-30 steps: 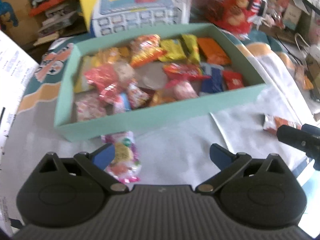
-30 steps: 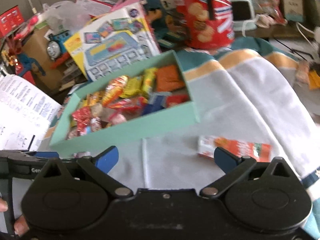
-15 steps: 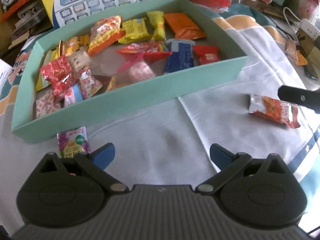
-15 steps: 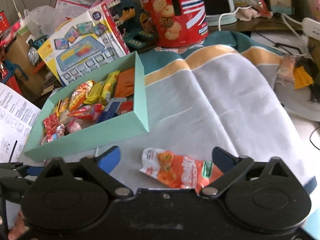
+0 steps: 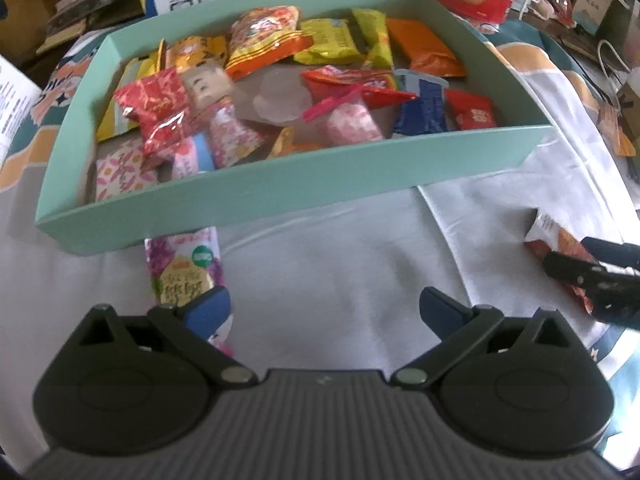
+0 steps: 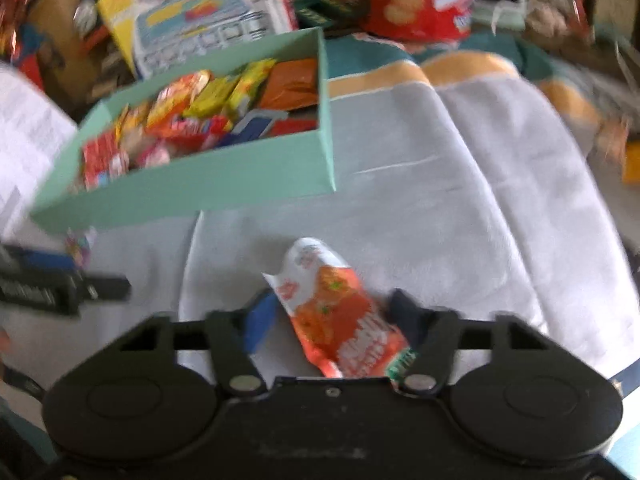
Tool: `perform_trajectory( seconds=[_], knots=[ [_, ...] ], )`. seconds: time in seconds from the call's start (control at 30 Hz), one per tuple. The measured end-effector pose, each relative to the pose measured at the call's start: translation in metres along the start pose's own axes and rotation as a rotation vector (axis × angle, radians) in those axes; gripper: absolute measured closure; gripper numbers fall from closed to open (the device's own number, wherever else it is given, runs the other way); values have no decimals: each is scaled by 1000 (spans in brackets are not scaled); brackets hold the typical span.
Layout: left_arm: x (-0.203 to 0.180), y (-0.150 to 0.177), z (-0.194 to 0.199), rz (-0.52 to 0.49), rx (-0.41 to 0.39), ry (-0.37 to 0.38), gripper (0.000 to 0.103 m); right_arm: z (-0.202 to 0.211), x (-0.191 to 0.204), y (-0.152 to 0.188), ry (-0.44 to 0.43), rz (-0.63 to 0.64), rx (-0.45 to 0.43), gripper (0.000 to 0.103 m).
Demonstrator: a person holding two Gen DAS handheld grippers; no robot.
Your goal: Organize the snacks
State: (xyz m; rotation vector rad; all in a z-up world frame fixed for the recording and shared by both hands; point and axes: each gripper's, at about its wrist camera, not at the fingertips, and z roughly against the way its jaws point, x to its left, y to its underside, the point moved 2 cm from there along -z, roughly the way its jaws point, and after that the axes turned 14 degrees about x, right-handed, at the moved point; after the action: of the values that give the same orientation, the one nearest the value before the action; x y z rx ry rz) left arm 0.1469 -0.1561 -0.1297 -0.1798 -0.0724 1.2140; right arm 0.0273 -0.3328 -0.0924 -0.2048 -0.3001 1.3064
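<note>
A teal box (image 5: 280, 196) holds several mixed snack packets; the right wrist view shows it too (image 6: 200, 184). A pink-purple snack packet (image 5: 184, 272) lies on the white cloth just in front of the box. My left gripper (image 5: 326, 308) is open above the cloth, its left fingertip (image 5: 212, 308) over that packet's near end. My right gripper (image 6: 334, 314) is closing its jaws on an orange snack packet (image 6: 340, 320), which sits crumpled between both fingers and touches them. In the left wrist view this packet (image 5: 556, 236) lies at the far right under the right gripper (image 5: 592, 276).
Behind the box stand a toy keyboard carton (image 6: 208, 20) and a red biscuit tin (image 6: 412, 4). Printed paper (image 6: 24, 148) lies at the left. Clutter and cables line the right edge. The cloth (image 6: 460, 208) spreads to the right of the box.
Both grippers have come down toward the cloth. The right jaws went from wide open to closed in around the orange packet, which now stands lengthwise between them. The left jaws stayed open.
</note>
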Motion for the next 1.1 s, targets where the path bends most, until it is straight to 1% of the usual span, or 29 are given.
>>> perform_trajectory(
  seconds=[0.03, 0.1, 0.17, 0.4, 0.57, 0.67, 0.83, 0.93, 1.1],
  knots=[
    [2, 0, 0, 4, 0, 3, 0, 0, 5, 2, 19, 14, -8, 57],
    [7, 2, 2, 10, -6, 7, 0, 0, 12, 2, 28, 14, -8, 67],
    [11, 3, 5, 15, -14, 11, 0, 1, 19, 1, 14, 4, -1, 71],
    [24, 7, 12, 35, -29, 22, 0, -4, 59, 0, -34, 23, 8, 71],
    [46, 18, 27, 51, -59, 15, 0, -9, 78, -5, -79, 25, 12, 71],
    [65, 29, 29, 71, -65, -6, 0, -12, 84, -9, -108, 11, 20, 71],
    [92, 39, 17, 138, -17, -20, 0, -15, 88, -10, -142, -4, 13, 71],
    [94, 39, 11, 148, -2, -18, 0, -16, 87, -10, -150, -2, 13, 71],
    [86, 24, 5, 151, -15, -9, 0, -11, 80, -1, -164, 5, 17, 62]
  ],
)
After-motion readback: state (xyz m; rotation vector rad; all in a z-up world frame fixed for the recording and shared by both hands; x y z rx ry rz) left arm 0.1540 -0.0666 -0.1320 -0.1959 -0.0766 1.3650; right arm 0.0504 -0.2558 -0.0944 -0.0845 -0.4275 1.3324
